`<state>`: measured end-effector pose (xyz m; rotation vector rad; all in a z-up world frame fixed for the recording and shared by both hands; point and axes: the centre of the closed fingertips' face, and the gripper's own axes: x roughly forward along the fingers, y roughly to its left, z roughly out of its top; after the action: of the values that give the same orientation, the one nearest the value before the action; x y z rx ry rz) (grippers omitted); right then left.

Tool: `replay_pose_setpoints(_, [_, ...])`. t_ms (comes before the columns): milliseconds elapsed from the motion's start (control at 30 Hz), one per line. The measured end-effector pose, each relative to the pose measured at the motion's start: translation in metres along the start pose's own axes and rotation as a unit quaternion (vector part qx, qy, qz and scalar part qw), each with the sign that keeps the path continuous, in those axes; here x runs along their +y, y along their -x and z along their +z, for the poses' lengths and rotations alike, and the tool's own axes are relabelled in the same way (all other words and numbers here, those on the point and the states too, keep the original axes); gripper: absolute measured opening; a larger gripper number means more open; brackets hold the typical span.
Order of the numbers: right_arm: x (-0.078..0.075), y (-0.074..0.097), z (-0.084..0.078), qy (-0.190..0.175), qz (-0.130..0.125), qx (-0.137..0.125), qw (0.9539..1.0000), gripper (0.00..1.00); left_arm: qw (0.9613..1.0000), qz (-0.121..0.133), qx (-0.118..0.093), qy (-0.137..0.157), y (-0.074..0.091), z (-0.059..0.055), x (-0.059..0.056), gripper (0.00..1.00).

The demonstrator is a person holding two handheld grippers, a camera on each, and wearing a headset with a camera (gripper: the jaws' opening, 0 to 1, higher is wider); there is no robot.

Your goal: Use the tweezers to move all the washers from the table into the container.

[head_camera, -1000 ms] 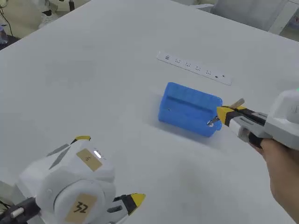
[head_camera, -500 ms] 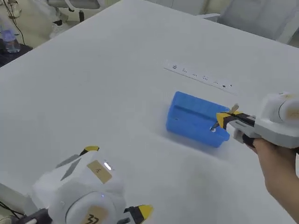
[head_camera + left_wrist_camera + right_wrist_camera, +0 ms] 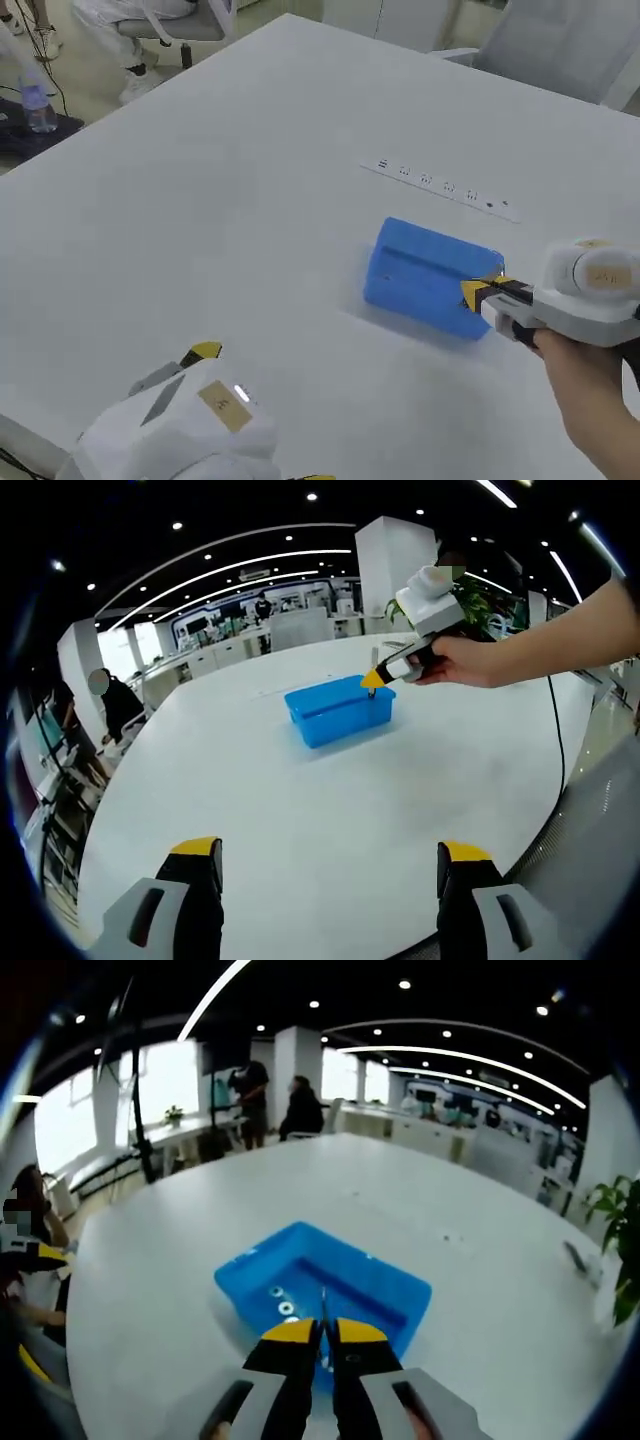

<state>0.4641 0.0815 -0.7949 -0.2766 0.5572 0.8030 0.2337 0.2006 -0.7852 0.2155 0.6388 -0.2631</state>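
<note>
Where our right gripper is: the right gripper (image 3: pixel 314 1332) hangs over the near edge of the blue container (image 3: pixel 255 1253), with a hand behind it
Right gripper's jaws: pressed together on the tweezers (image 3: pixel 323 1305), a thin metal sliver that sticks out ahead of the yellow tips and points down into the container
Washers: a few small silver washers (image 3: pixel 287 1308) lie on the container floor, just ahead and to the left of the tweezer tip; whether the tip itself carries one is too small for us to tell
Left gripper: the left gripper (image 3: pixel 328 855) has its jaws spread wide and holds nothing, well back from the container, low over the white table (image 3: pixel 250 200)
Beyond the right gripper: a white power strip (image 3: pixel 440 185) lies on the table past the container's far side
How we judge the washers will handle: light, hard, flat and slick, prone to skate away; best pinched across one side of the ring, one tweezer tip through the hole
How we judge the tweezers will handle: thin and springy, wanting a steady squeeze at mid-length
</note>
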Motion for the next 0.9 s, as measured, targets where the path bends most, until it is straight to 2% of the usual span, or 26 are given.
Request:
replay_pose_setpoints(100, [-0.004, -0.003, -0.004, -0.003, 0.000, 0.005, 1.0000, 0.02, 1.0000, 0.000, -0.001, 0.000, 0.000, 0.000, 0.000, 0.90])
replay_pose_setpoints(200, [-0.001, -0.007, -0.008, 0.000, 0.005, 0.011, 0.9999, 0.02, 1.0000, 0.000, 0.000, -0.001, 0.000, 0.000, 0.000, 0.90])
replay_pose_setpoints(233, [-0.002, -0.006, -0.005, 0.001, 0.003, 0.002, 1.0000, 0.02, 1.0000, 0.000, 0.000, -0.002, 0.000, 0.000, 0.000, 0.90])
replay_pose_setpoints(433, [-0.001, -0.006, -0.004, -0.012, 0.005, 0.007, 0.9999, 0.03, 1.0000, 0.006, -0.001, -0.005, 0.000, 0.000, 0.002, 0.90])
replay_pose_setpoints(500, [-0.001, -0.005, -0.002, 0.004, 0.006, 0.004, 1.0000, 0.03, 0.9999, 0.007, -0.006, -0.006, 0.001, 0.002, 0.002, 0.88])
replay_pose_setpoints(567, [-0.003, 0.000, 0.006, 0.022, 0.000, -0.004, 0.9997, 0.02, 0.9999, 0.007, -0.008, -0.005, 0.001, 0.003, 0.002, 0.88])
replay_pose_setpoints(733, [-0.002, 0.025, 0.037, 0.011, -0.003, -0.045, 0.9989, 0.02, 0.9997, 0.000, -0.022, -0.001, 0.005, 0.009, 0.001, 0.82])
replay_pose_setpoints(833, [0.008, 0.045, 0.049, 0.013, 0.003, -0.065, 0.9978, 0.02, 0.9992, -0.015, -0.036, 0.005, 0.007, 0.017, -0.002, 0.83])
replay_pose_setpoints(900, [0.017, 0.055, 0.052, 0.009, 0.015, -0.072, 0.9973, 0.02, 0.9984, -0.032, -0.044, 0.013, 0.010, 0.022, -0.007, 0.78])
